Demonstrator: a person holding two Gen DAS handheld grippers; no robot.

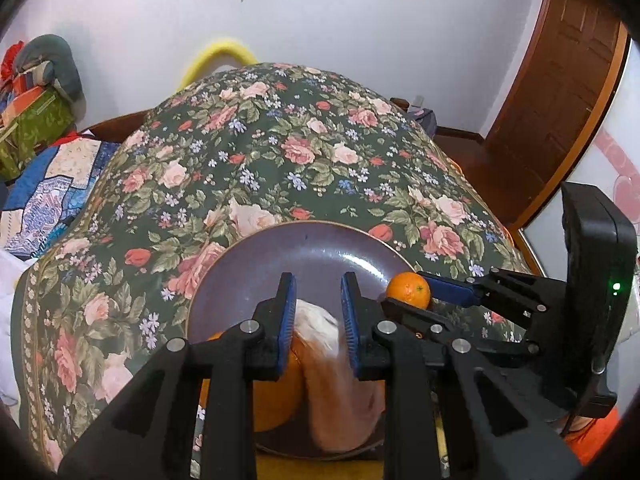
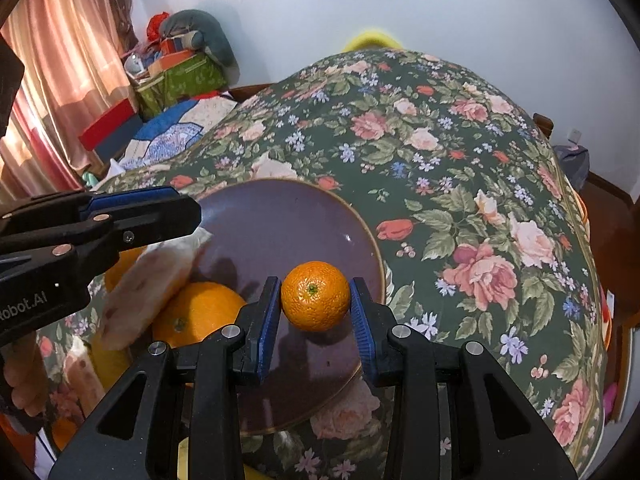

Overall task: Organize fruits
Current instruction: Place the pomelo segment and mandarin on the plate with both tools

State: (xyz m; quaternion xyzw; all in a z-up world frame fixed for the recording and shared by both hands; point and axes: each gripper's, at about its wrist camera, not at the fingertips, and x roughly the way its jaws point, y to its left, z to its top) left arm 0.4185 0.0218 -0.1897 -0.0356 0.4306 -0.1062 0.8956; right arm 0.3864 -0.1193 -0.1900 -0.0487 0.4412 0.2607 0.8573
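I have the small orange (image 2: 315, 296) pinched between the pads of my right gripper (image 2: 316, 306), low in the middle of the right wrist frame, held above the near right part of the purple plate (image 2: 280, 216). I judge it is carried there so it can go down beside the fruit already on the plate. It is close to round, so it has no real long axis; its green stem end faces the camera, a little upward.

My left gripper (image 1: 318, 320) sits at the bottom middle of its own frame with the jaws a moderate gap apart, and a pale, blurred fruit (image 1: 320, 330) lies between them. Whether the pads are actually pressing on it I cannot tell. That fruit looks elongated, running from the plate's lower left toward its middle in the right wrist view, resting against a large orange (image 2: 196, 312) at the plate's near left edge.

The plate rests on a floral cloth (image 2: 460, 184) that fills the middle of both frames.
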